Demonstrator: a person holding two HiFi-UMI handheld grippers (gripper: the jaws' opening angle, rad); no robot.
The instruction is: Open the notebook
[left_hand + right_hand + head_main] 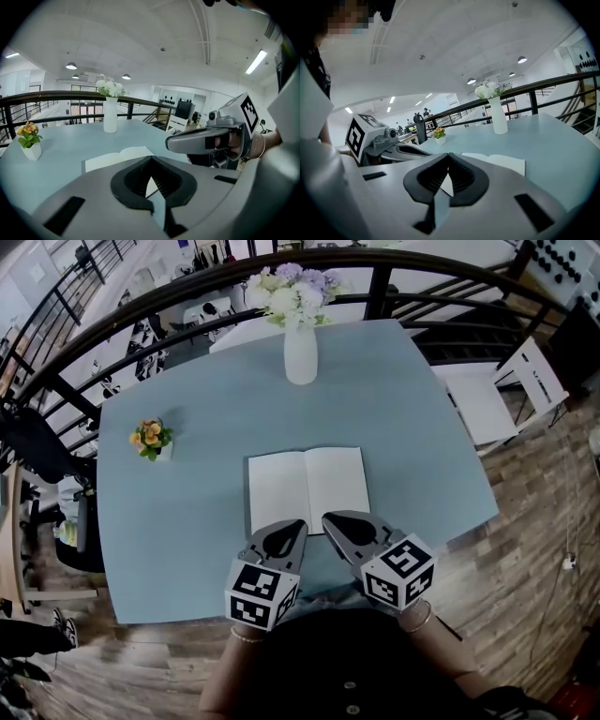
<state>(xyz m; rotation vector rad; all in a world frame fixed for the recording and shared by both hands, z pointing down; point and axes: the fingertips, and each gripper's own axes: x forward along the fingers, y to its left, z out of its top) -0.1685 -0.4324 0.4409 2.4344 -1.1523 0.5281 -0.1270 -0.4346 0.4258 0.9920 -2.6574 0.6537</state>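
The notebook (307,488) lies open and flat on the blue table (187,540), showing two blank white pages. It also appears in the left gripper view as the notebook (117,157) and in the right gripper view as the notebook (501,163). My left gripper (295,524) hovers just short of the notebook's near edge, jaws shut, nothing between them. My right gripper (330,519) sits beside it, also shut and empty. Both point at the near edge without touching the pages. In its own view the left gripper (151,159) is closed at the tips, and so is the right gripper (449,157).
A white vase of flowers (300,352) stands at the table's far side. A small pot of orange flowers (150,439) sits at the left. A dark railing (187,287) curves behind the table, and a white chair (487,399) stands to the right.
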